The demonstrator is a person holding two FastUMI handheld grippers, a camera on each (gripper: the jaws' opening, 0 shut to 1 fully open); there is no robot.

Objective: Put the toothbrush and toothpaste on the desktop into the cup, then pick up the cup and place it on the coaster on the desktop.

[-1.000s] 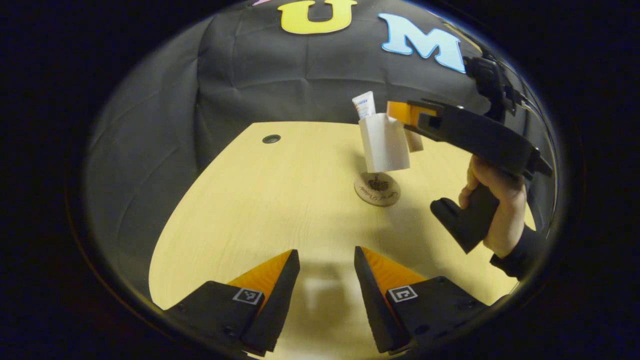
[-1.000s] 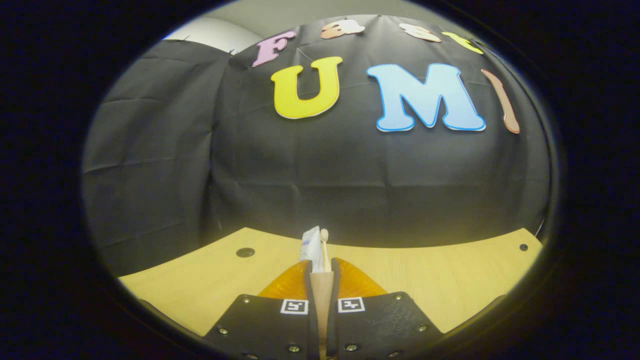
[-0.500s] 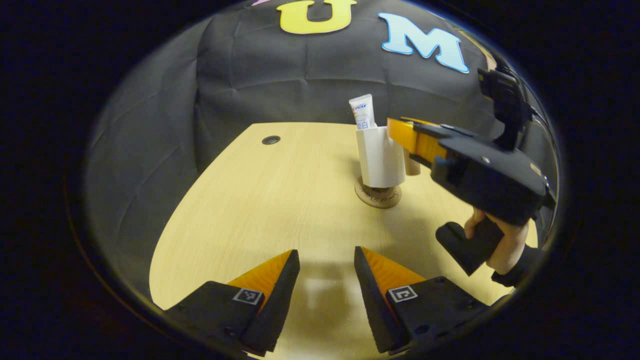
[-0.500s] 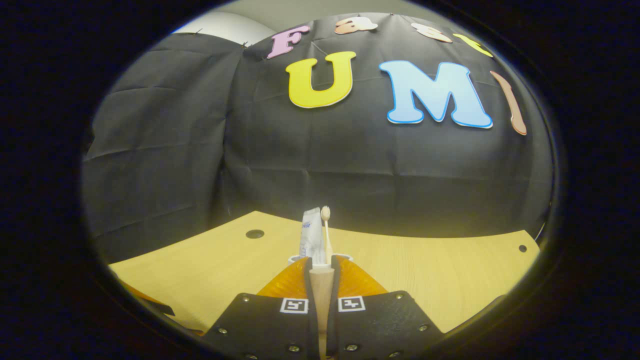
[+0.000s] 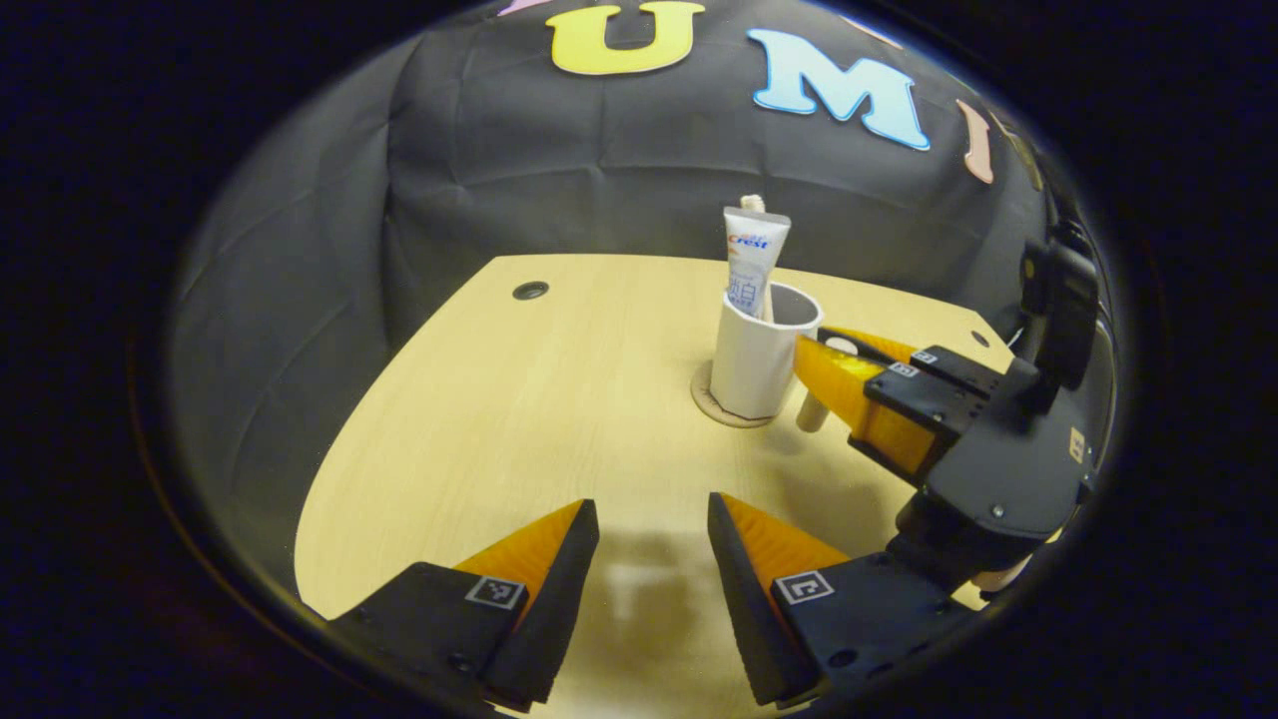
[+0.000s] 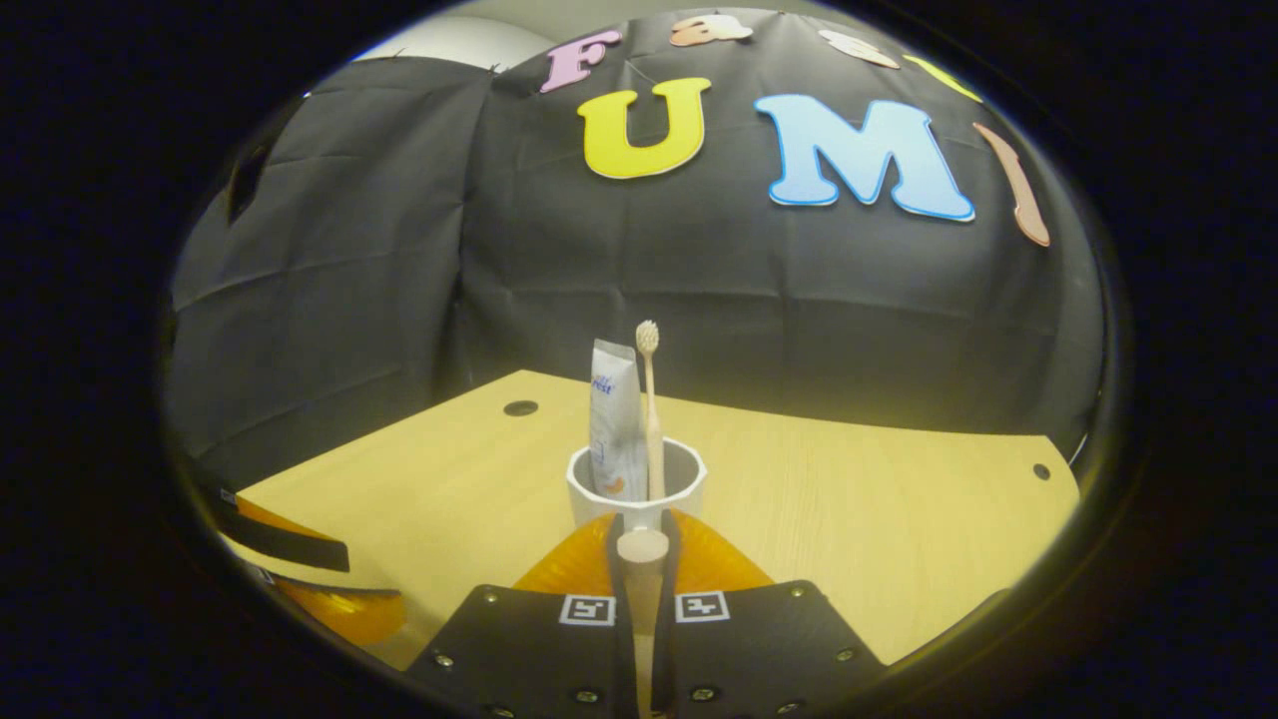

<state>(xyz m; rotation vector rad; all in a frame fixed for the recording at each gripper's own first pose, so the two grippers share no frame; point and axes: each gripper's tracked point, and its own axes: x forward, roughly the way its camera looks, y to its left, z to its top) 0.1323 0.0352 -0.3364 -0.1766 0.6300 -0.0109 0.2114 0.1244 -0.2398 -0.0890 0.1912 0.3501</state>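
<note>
Right tool reached in level from the right, low over the counter, fingers pinched on the cup handle. Cup stood upright on the coaster, toothpaste and toothbrush upright inside. Left tool hovered near the counter's front edge, fingers spread, holding nothing, well apart from the cup.

The surface under my work is pale wood grain with a smooth, faintly shiny finish. The cup looks like matt white plastic, its handle light wood. The toothpaste tube is glossy plastic; the toothbrush looks wooden. My right tool has translucent orange plastic fingers on matt black housings.
</note>
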